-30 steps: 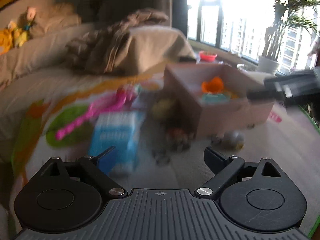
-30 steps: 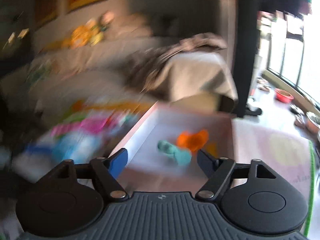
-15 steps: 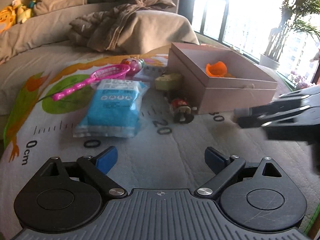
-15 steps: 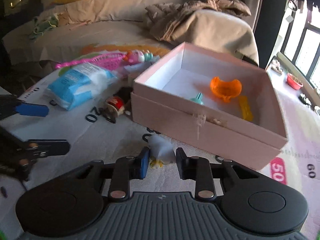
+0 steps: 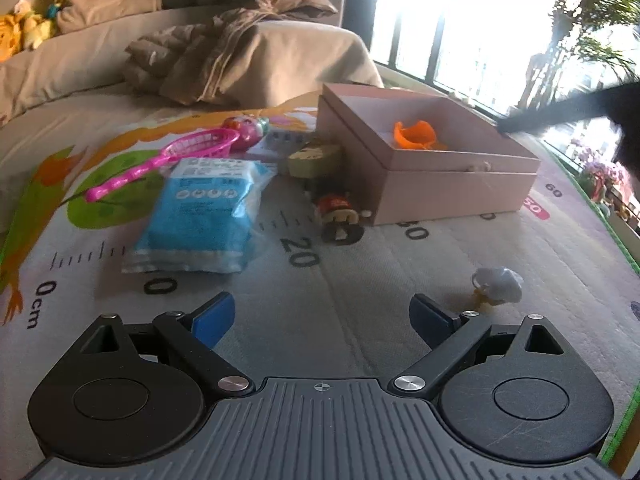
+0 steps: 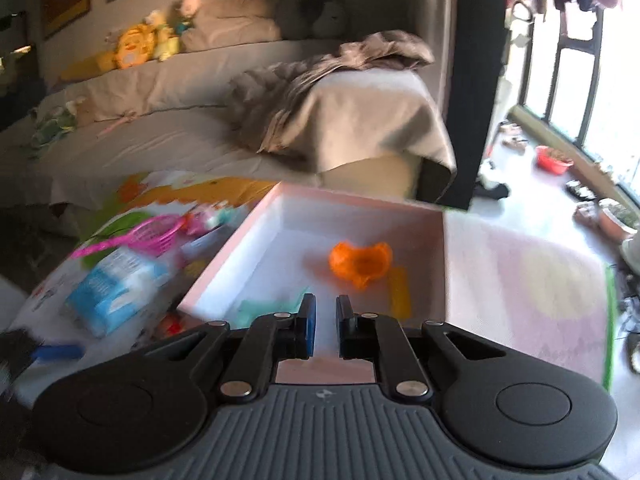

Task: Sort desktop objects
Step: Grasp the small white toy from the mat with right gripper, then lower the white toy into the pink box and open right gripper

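A pink open box point(image 5: 448, 172) stands on the play mat; it also shows in the right wrist view point(image 6: 360, 216). In it lie an orange toy point(image 6: 359, 261), a yellow piece point(image 6: 400, 294) and a teal piece point(image 6: 260, 308). A small white toy point(image 5: 498, 285) lies on the mat just ahead of my left gripper's right finger. My left gripper point(image 5: 322, 316) is open and empty, low over the mat. My right gripper point(image 6: 323, 326) hovers over the box's near wall, its jaws nearly closed with nothing between them.
On the mat left of the box lie a blue wipes pack point(image 5: 204, 216), a pink toy racket point(image 5: 168, 156), a red wind-up toy point(image 5: 338, 212), a green-yellow toy point(image 5: 314, 158) and a round pink toy point(image 5: 246, 130). A sofa with a blanket point(image 5: 240, 56) stands behind.
My right gripper, which was closed around the white toy on the mat, has risen over the box without it. The toy still lies on the mat. My left gripper barely moved.
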`<action>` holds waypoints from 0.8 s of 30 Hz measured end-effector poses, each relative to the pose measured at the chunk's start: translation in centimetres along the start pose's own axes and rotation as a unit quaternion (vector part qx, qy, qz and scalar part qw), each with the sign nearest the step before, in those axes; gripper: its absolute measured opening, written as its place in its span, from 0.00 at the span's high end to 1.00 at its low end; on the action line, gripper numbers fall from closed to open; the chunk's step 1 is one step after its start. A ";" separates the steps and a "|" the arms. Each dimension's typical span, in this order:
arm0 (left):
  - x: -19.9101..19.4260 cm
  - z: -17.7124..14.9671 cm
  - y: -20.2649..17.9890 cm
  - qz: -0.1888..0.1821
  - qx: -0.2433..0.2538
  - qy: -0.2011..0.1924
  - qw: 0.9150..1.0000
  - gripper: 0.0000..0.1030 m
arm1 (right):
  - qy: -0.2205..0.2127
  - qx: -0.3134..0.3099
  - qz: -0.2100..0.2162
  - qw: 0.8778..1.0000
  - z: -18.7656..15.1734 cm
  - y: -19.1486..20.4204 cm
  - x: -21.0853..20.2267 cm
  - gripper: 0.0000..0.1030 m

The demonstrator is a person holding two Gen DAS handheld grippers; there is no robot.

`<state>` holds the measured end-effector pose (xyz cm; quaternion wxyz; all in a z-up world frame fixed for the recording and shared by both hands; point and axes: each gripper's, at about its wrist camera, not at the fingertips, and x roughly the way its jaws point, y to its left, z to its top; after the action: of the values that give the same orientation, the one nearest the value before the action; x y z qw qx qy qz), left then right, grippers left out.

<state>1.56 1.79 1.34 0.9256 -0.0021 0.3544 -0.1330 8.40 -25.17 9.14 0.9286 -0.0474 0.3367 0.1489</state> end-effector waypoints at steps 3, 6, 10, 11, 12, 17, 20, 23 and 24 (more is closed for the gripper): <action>0.1 -0.1 0.0 0.003 -0.005 0.003 1.000 0.05 | 0.024 -0.022 0.031 0.999 -3.2 1.6 -1.0 0.73; 0.0 -0.1 -0.6 -0.005 0.000 0.005 1.000 0.04 | 0.045 -0.040 0.054 0.997 -6.3 3.2 -1.4 0.59; -0.1 -0.3 -1.0 -0.002 0.007 0.006 1.000 0.03 | 0.054 -0.028 0.079 0.995 -8.3 4.5 -0.6 0.47; -0.2 -0.3 -0.9 0.000 0.006 0.007 1.000 0.03 | 0.058 -0.027 0.084 0.994 -8.4 4.8 -0.3 0.47; -0.2 -0.4 -0.8 0.003 0.003 0.008 1.000 0.03 | 0.060 -0.028 0.087 0.994 -8.4 5.2 0.0 0.47; -0.4 -0.6 -0.1 0.010 -0.007 0.012 1.000 0.03 | 0.071 -0.043 0.088 0.993 -8.7 6.5 1.4 0.54; -0.4 -0.6 0.0 0.009 -0.007 0.013 1.000 0.03 | 0.072 -0.045 0.085 0.993 -8.5 6.8 1.7 0.66; -0.4 -0.6 0.0 0.007 -0.007 0.013 1.000 0.03 | 0.066 -0.056 0.078 0.993 -8.4 7.0 1.6 0.66; -0.3 -0.6 0.0 0.007 -0.006 0.013 1.000 0.03 | 0.064 -0.060 0.074 0.993 -8.4 7.0 1.4 0.66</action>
<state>0.89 1.92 1.09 0.9217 -0.0039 0.3674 -0.1244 2.18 -19.70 1.88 0.8871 -0.0872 0.3882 0.2340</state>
